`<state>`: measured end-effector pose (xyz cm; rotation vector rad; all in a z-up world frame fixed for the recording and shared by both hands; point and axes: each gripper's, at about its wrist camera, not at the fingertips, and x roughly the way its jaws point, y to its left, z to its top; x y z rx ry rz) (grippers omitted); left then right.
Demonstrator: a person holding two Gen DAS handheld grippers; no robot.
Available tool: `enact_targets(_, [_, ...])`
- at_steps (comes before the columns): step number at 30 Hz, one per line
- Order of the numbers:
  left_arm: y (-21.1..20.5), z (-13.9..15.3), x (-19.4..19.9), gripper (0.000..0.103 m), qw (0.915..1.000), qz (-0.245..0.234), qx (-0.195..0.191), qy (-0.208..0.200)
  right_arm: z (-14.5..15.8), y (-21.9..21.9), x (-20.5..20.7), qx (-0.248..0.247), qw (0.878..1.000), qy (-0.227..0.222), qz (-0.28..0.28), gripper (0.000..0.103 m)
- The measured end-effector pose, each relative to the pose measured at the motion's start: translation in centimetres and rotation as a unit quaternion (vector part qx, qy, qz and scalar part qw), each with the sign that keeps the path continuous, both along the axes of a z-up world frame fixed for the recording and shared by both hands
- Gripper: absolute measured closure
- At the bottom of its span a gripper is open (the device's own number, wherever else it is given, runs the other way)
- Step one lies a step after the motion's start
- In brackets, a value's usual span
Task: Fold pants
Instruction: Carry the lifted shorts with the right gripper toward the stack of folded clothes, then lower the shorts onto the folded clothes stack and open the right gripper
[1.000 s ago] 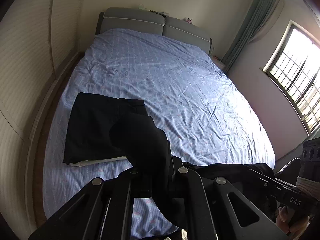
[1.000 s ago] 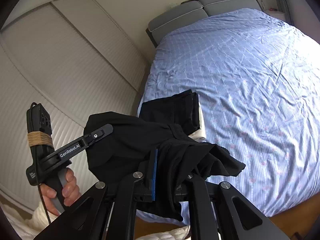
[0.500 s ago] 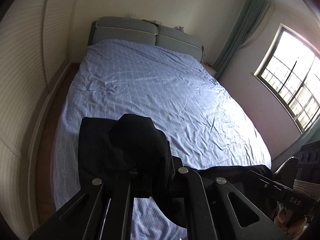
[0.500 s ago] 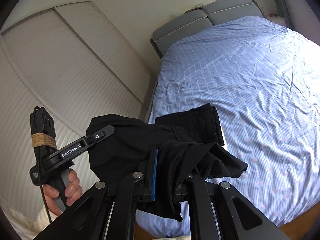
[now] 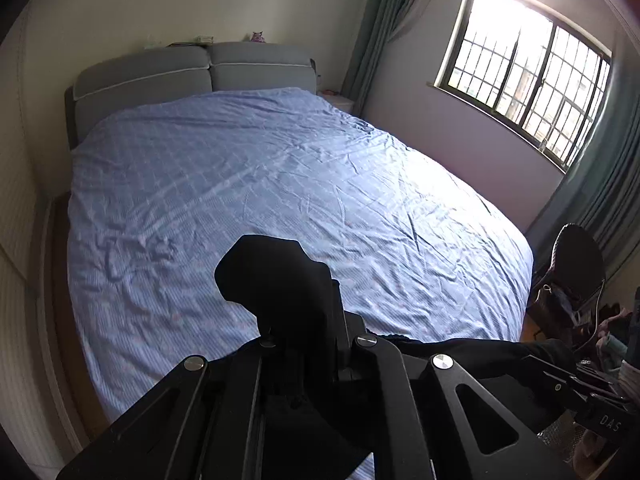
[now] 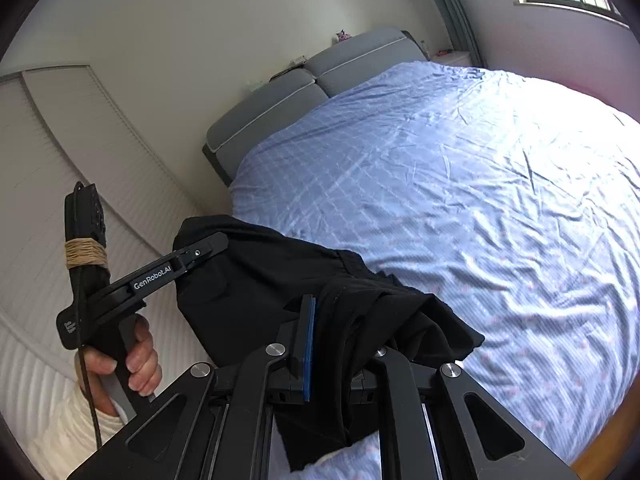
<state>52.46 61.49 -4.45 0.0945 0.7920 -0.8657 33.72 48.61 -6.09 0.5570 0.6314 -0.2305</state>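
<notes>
I hold black pants [image 6: 256,296] in the air between both grippers, above the near edge of the bed. My left gripper [image 5: 304,320] is shut on one bunched end of the pants [image 5: 280,276]. It also shows in the right wrist view [image 6: 204,246], clamped on the cloth at the left. My right gripper [image 6: 340,336] is shut on the other end, with cloth draped over its fingers. The cloth spans to the right gripper [image 5: 592,384] at the lower right of the left wrist view.
The bed [image 5: 280,184] has a wrinkled blue checked sheet and a grey headboard [image 5: 192,72]. A slatted wardrobe [image 6: 80,152] stands at the left. A window [image 5: 528,68] with green curtains is at the right. A dark chair [image 5: 576,268] with clutter stands by the bed's right corner.
Both grippers have lifted and tilted up with the pants. The folded black pile on the bed's left side has dropped out of both views.
</notes>
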Motion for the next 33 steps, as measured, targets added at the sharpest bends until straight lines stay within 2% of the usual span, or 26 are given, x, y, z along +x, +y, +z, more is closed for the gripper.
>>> enact_targets(3, [-0.5, -2.6, 2.3, 0.093, 0.9998, -0.008, 0.016, 0.006, -0.8, 0.4, 0.7, 0.005, 1.0, 0.009, -0.027, 0.092])
enact_targets(5, [-0.3, -5.8, 3.5, 0.093, 0.9988, -0.01, 0.041, 0.027, -2.5, 1.1, 1.0, 0.026, 0.998, 0.033, -0.049, 0.092])
enact_targets(7, [0.1, -9.9, 4.5, 0.093, 0.9953, -0.011, 0.081, 0.051, -5.2, 2.0, 1.3, 0.077, 0.993, 0.059, -0.072, 0.092])
enact_targets(9, [0.6, -14.0, 5.2, 0.093, 0.9885, -0.014, 0.13, 0.077, -9.4, 3.2, 1.8, 0.125, 0.984, 0.101, -0.082, 0.092])
enact_targets(12, [2.0, -18.4, 5.2, 0.093, 0.9795, -0.018, 0.175, 0.099, -15.1, 5.0, 2.3, 0.197, 0.964, 0.165, -0.073, 0.091])
enact_targets(14, [2.9, -19.5, 5.2, 0.093, 0.9776, -0.018, 0.182, 0.103, -16.7, 6.3, 2.6, 0.193, 0.963, 0.178, -0.056, 0.091])
enact_targets(16, [3.5, -19.8, 5.3, 0.093, 0.9768, -0.019, 0.181, 0.112, -17.6, 7.3, 3.1, 0.176, 0.964, 0.194, -0.044, 0.091])
enact_targets(22, [4.6, -20.8, 6.7, 0.086, 0.9711, 0.004, 0.195, 0.137, -19.9, 8.2, 2.8, 0.203, 0.954, 0.217, -0.05, 0.088])
enact_targets(23, [4.8, -21.0, 7.0, 0.084, 0.9698, 0.017, 0.2, 0.139, -20.4, 8.1, 2.8, 0.207, 0.95, 0.227, -0.052, 0.086])
enact_targets(24, [5.1, -21.2, 7.3, 0.074, 0.9664, 0.039, 0.213, 0.139, -20.9, 8.0, 3.0, 0.211, 0.947, 0.238, -0.052, 0.079])
enact_targets(25, [5.4, -21.2, 7.6, 0.066, 0.9627, 0.063, 0.226, 0.134, -21.2, 8.1, 3.0, 0.211, 0.943, 0.251, -0.054, 0.068])
enact_targets(26, [5.8, -21.0, 7.7, 0.053, 0.9596, 0.087, 0.239, 0.12, -21.5, 8.1, 2.8, 0.212, 0.94, 0.262, -0.056, 0.064])
enact_targets(28, [6.8, -19.9, 7.7, 0.051, 0.9573, 0.115, 0.248, 0.093, -21.3, 8.0, 1.8, 0.21, 0.938, 0.269, -0.065, 0.054])
enact_targets(30, [7.8, -18.5, 7.0, 0.048, 0.955, 0.13, 0.257, 0.069, -20.6, 7.6, 1.0, 0.198, 0.941, 0.266, -0.061, 0.05])
enact_targets(33, [9.0, -16.3, 4.4, 0.045, 0.9562, 0.127, 0.261, 0.034, -18.8, 6.5, -0.2, 0.171, 0.953, 0.247, -0.033, 0.049])
